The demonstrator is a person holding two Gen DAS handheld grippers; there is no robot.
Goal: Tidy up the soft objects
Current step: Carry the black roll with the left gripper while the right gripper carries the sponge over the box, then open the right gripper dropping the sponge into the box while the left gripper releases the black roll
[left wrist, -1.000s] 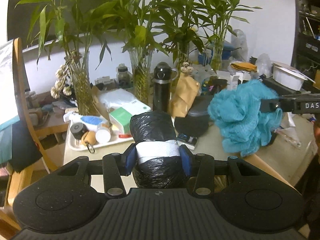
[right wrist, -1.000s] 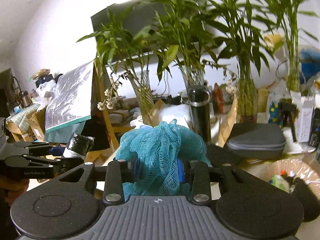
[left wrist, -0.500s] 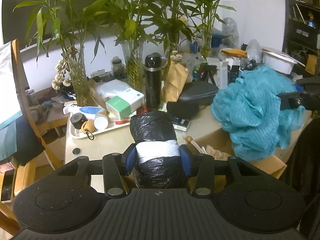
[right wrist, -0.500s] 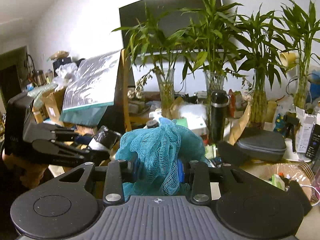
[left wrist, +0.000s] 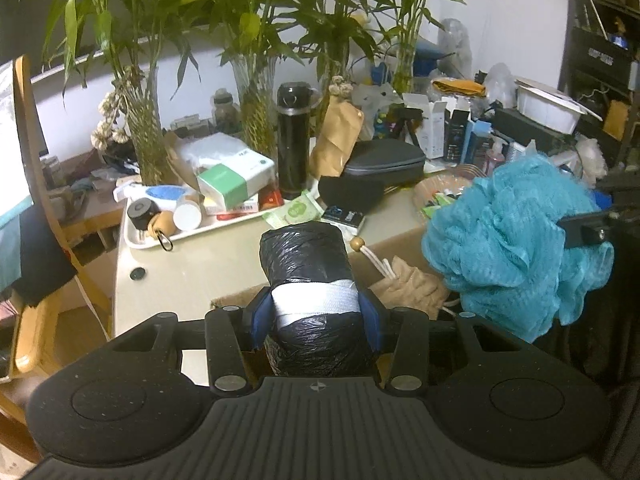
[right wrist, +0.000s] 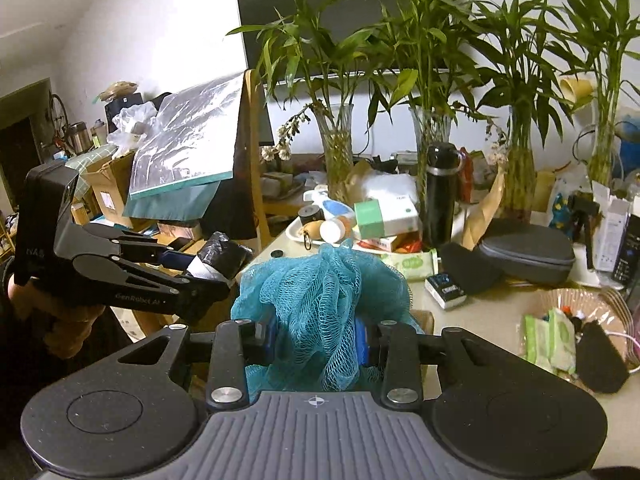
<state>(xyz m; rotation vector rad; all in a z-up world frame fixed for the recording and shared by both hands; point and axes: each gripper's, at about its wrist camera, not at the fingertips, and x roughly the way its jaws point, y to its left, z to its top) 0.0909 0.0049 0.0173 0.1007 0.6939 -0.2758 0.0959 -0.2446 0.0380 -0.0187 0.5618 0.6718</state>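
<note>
Our left claw [left wrist: 314,312] clamps the squashy black bag roll [left wrist: 306,264] mid-band; at three o'clock, our right claw [right wrist: 316,338] pinches the airy teal mesh pouf [right wrist: 320,288].

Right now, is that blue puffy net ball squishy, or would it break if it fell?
Probably squishy: the blue mesh pouf bunches in where the right gripper pinches it. It looks airy, so likely light. Being loose netting, it should flop, not break.

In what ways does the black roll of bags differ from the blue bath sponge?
The roll of bags is a glossy black cylinder with a white band around it; the bath sponge is a loose teal ball of netting. The roll is compact and smooth, the sponge ruffled and bulkier. The left tongs grip the roll, the right tongs the sponge. Both are held up off the table.
</note>
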